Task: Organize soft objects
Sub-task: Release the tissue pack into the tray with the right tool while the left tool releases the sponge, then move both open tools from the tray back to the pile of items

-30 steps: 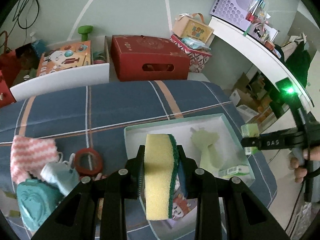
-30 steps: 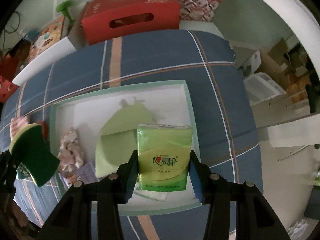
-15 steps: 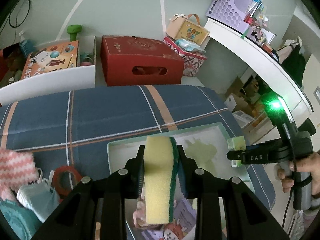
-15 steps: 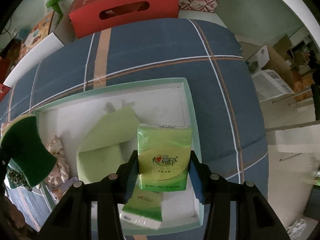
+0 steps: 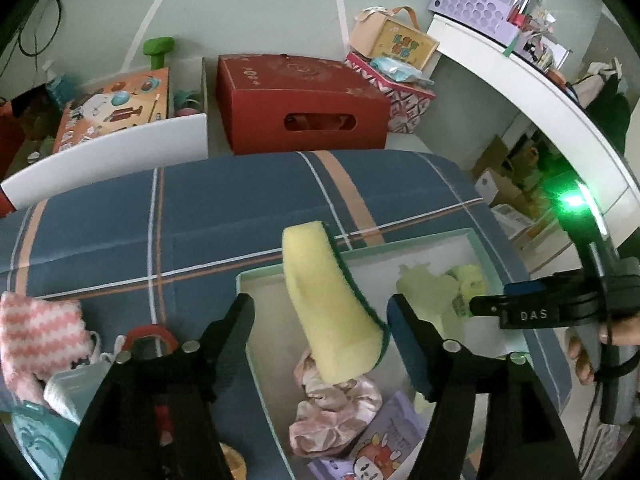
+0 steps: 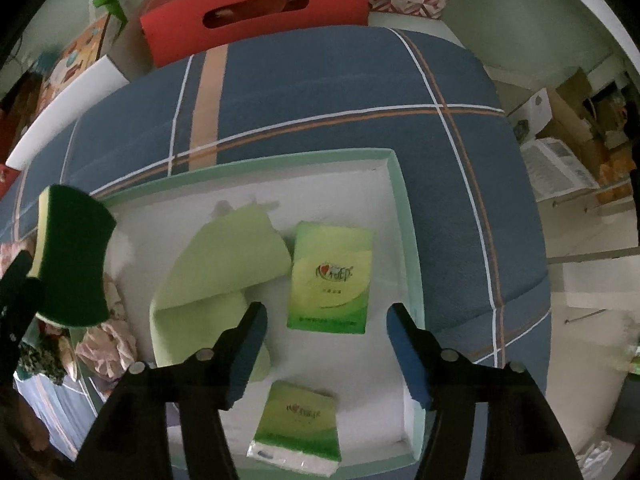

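Observation:
My left gripper (image 5: 320, 312) is open over the mint-rimmed white tray (image 5: 476, 240). The yellow-and-green sponge (image 5: 328, 308) hangs tilted between its spread jaws, over a pink scrunchie (image 5: 332, 412); whether it still touches a finger I cannot tell. It also shows in the right wrist view (image 6: 72, 256). My right gripper (image 6: 324, 336) is open above the tray (image 6: 404, 216). A green tissue pack (image 6: 330, 276) lies flat in the tray just beyond its fingers. A second tissue pack (image 6: 298, 428) lies nearer. A pale green folded cloth (image 6: 216, 272) lies beside them.
A red box (image 5: 300, 100) and a patterned box (image 5: 400, 92) stand behind the blue plaid surface (image 5: 240, 200). A pink-and-white cloth (image 5: 36, 332), a red tape roll (image 5: 148, 336) and a teal item (image 5: 36, 436) lie left of the tray. A white shelf (image 5: 540, 92) curves at right.
Both grippers have opened. The tissue pack left the right gripper and now lies in the tray. The sponge, gripped before, now tilts loose between the left jaws.

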A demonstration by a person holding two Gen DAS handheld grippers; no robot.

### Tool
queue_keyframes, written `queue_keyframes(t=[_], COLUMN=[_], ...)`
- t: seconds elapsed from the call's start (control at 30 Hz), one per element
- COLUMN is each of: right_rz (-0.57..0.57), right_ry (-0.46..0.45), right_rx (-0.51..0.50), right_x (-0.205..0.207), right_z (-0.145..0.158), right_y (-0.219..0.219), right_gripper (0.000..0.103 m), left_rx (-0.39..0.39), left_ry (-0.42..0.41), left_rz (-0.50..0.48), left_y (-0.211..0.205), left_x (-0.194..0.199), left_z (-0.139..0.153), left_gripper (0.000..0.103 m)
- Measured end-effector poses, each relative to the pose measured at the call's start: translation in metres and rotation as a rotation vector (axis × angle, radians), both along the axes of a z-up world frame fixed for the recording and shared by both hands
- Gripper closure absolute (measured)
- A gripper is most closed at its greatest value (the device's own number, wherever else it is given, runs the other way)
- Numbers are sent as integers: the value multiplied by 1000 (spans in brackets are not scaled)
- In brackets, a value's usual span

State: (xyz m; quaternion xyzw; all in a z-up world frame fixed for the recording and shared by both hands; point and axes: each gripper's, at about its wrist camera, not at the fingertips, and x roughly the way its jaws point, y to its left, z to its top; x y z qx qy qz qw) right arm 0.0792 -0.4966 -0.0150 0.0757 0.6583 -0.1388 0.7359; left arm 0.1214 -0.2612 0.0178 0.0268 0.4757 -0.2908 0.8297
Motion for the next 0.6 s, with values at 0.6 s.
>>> queue_keyframes(t=[0.6], right_rz=[48], right_ry=[-36], right_rx=[-77], right_x=[-20], right_z=[67], right_y=[52], right_gripper=[32], left_rx=[121], left_ry=[-116], left_rz=[125], left_y=[55], left_x=[-20], left_z=[45], left_gripper=[6])
